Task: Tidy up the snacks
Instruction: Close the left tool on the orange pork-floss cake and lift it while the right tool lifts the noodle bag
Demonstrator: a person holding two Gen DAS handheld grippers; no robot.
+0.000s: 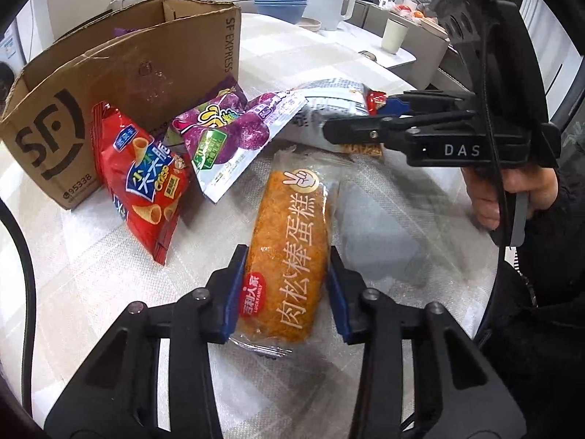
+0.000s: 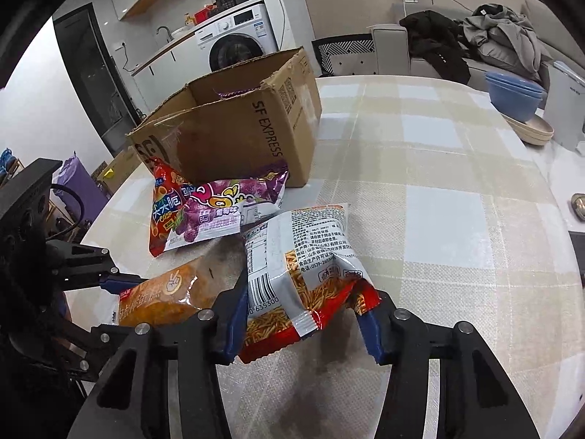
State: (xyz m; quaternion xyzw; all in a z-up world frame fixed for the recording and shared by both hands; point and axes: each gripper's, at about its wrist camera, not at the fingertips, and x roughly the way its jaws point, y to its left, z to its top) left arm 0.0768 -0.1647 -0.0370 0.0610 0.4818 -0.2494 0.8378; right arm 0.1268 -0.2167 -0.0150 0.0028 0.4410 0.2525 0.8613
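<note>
My left gripper (image 1: 287,285) has its jaws around the near end of an orange meat-floss cake pack (image 1: 292,241) that lies on the table; the left pad touches it, the right pad stands a little off. My right gripper (image 2: 303,314) straddles the near end of a white-and-red noodle snack bag (image 2: 303,267), with both pads close to its sides. The right gripper also shows in the left wrist view (image 1: 351,124). A red crisp bag (image 1: 139,179) and a purple grape snack bag (image 1: 226,135) lean against an open cardboard box (image 1: 109,73).
The table wears a checked cloth (image 2: 438,183). Blue bowls on a plate (image 2: 515,98), a white kettle (image 1: 329,0) and a cup (image 1: 395,34) stand at the far end. A sofa with clothes lies beyond.
</note>
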